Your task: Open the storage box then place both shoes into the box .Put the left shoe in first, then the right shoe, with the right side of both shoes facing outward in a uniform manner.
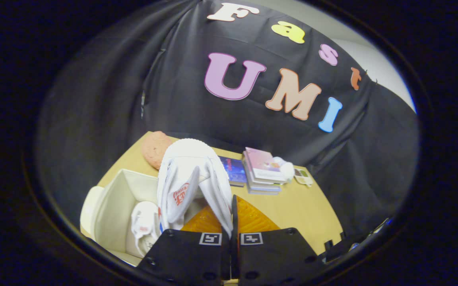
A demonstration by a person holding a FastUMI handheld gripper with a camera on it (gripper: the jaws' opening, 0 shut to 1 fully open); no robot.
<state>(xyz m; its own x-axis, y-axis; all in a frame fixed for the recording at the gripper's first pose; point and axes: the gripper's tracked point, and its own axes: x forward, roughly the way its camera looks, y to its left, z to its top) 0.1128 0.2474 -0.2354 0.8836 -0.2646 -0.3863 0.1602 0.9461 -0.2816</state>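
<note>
My gripper (231,216) is shut on the collar edge of a white shoe (191,174) with a red logo on its tongue. The shoe hangs toe-up and tilted, above the open white storage box (111,200). Inside the box, down to the left of the fingers, lies the other white shoe (144,227). The box lid (89,206) leans at the box's outer left side. The lower part of the held shoe is hidden behind my fingers.
The box stands on a wooden table (300,210). Beyond the shoe lie a pink round cushion (155,147), a blue book (233,169), a stack of books (262,171) with a white soft thing (286,167) on it, and a small card (303,175).
</note>
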